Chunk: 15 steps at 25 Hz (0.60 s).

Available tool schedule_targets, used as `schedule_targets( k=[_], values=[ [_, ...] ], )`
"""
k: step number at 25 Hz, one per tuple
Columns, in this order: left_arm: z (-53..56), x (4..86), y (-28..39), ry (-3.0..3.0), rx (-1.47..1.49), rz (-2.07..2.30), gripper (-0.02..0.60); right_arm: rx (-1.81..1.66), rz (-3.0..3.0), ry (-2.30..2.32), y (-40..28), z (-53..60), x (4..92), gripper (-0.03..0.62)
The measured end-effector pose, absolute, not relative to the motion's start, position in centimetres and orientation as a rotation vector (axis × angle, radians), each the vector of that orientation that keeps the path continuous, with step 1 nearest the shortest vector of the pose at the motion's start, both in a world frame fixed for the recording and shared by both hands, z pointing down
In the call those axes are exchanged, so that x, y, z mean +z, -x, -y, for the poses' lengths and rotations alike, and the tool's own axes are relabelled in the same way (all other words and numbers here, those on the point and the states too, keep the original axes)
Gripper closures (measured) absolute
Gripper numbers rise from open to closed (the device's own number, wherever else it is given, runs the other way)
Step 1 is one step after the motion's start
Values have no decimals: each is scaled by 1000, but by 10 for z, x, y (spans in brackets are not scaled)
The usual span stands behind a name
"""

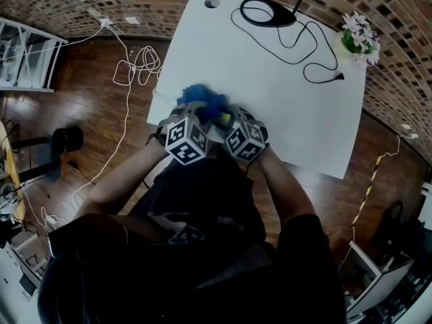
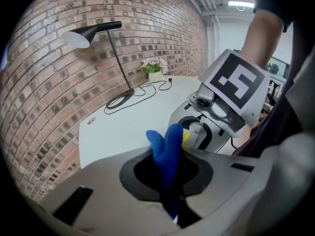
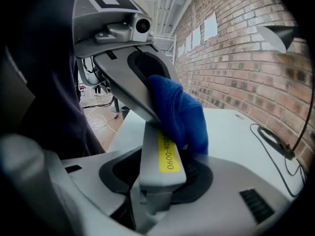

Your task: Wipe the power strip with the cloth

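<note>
Left gripper: fingers clenched on fuzzy blue cloth. Right gripper: fingers grasping one end of pale grey plastic power strip with yellow label. Cloth touches strip's upper face. Both sit over near edge of white worktop.

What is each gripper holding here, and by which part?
The left gripper pinches a fold of the blue fuzzy cloth; the right gripper clamps one end of the long grey plastic power strip.
</note>
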<state>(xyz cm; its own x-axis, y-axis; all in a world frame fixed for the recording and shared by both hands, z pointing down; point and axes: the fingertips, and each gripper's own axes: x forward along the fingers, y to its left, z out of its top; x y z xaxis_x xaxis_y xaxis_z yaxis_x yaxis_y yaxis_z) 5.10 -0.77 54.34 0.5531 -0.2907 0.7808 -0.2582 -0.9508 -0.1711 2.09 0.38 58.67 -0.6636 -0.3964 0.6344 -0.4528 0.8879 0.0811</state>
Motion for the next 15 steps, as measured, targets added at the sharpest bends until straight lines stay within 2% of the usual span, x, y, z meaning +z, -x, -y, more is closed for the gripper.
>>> schedule_targets(
  k=[15],
  values=[
    [-3,545,-71,2734,-1397,-401,548,104,2378,-608,-20,-5,587,428]
  ],
)
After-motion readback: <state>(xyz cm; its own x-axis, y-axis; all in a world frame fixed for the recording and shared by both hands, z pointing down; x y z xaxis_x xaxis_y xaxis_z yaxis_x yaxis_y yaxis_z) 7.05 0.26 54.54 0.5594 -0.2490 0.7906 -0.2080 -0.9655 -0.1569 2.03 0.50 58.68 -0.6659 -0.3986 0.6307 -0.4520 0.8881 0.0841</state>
